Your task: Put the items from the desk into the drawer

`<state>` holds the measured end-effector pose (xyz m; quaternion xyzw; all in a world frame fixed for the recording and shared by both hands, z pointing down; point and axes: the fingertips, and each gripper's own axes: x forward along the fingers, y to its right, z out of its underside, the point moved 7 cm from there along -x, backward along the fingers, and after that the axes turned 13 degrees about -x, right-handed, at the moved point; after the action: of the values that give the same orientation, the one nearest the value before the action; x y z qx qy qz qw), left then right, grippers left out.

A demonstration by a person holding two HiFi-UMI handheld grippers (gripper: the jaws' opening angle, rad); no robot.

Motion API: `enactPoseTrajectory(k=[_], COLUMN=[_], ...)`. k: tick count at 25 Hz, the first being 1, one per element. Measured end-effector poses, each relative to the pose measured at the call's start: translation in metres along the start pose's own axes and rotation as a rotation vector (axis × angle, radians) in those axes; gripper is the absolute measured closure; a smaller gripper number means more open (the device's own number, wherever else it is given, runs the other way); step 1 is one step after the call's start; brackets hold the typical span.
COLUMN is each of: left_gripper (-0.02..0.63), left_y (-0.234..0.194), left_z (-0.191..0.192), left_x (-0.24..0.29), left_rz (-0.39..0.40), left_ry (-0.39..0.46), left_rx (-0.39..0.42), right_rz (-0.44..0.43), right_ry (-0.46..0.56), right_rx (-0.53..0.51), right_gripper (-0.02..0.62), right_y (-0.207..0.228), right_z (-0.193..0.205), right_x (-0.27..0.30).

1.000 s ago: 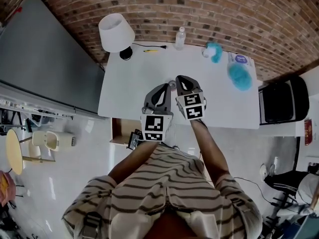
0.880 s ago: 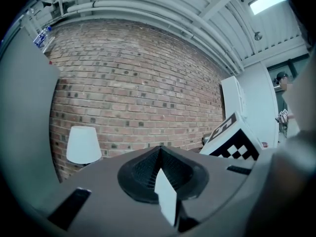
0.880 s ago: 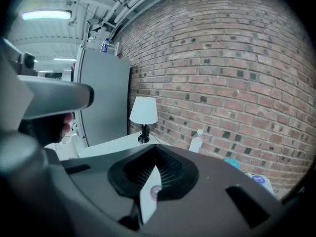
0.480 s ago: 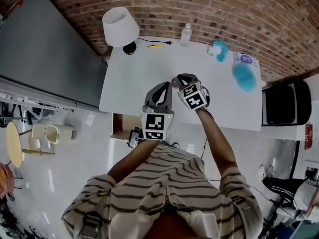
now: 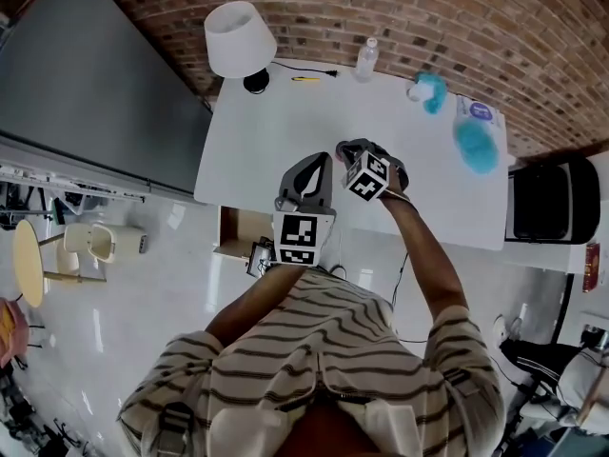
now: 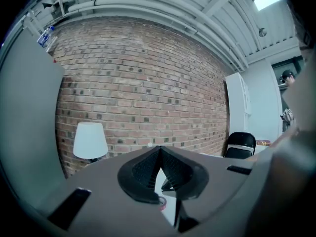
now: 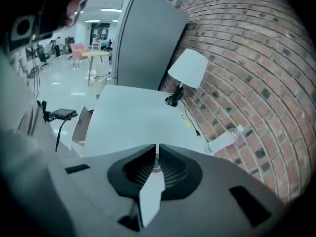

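My left gripper and right gripper hang side by side over the near middle of the white desk, tips almost touching. Both look shut, in the left gripper view and the right gripper view. A small round ring shows just under the right tips; whether it is gripped cannot be told. On the desk's far side lie a yellow pen, a clear bottle, two teal fluffy items and a white pack. The drawer stands open below the desk's near left corner.
A white lamp stands at the desk's far left corner with its cable along the wall. A grey cabinet flanks the left, a black chair the right. A black adapter lies on the floor near the drawer.
The right gripper has rolled so its marker cube now sits tilted, and it has edged slightly towards the wall. The left gripper has stayed put.
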<state>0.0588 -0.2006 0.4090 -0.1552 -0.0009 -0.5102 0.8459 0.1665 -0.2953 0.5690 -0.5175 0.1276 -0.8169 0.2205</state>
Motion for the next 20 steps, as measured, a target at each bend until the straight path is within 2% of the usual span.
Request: enactPoseTrajectory(k=[4, 7, 9, 20], left_gripper=[0.601, 0.601, 0.601, 0.601], left_y=[0.0, 0.0, 0.001, -0.002], left_z=[0.003, 0.005, 0.005, 0.009], left_x=[-0.002, -0.002, -0.001, 0.006], left_rz=[-0.003, -0.007, -0.009, -0.033], left_ry=[-0.005, -0.011, -0.012, -0.024], left_rx=[-0.002, 0.002, 0.015, 0.02], right_rz=[-0.064, -0.082, -0.104, -0.203], right_ry=[-0.008, -0.063, -0.083, -0.087], right_rx=[-0.04, -0.171, -0.222, -0.271], right_gripper=[0.581, 0.569, 0.546, 0.5], right_y=[-0.007, -0.014, -0.017, -0.025], right_z=[0.007, 0.013, 0.018, 0.039], right_x=[0.012, 0.023, 0.031, 0.065])
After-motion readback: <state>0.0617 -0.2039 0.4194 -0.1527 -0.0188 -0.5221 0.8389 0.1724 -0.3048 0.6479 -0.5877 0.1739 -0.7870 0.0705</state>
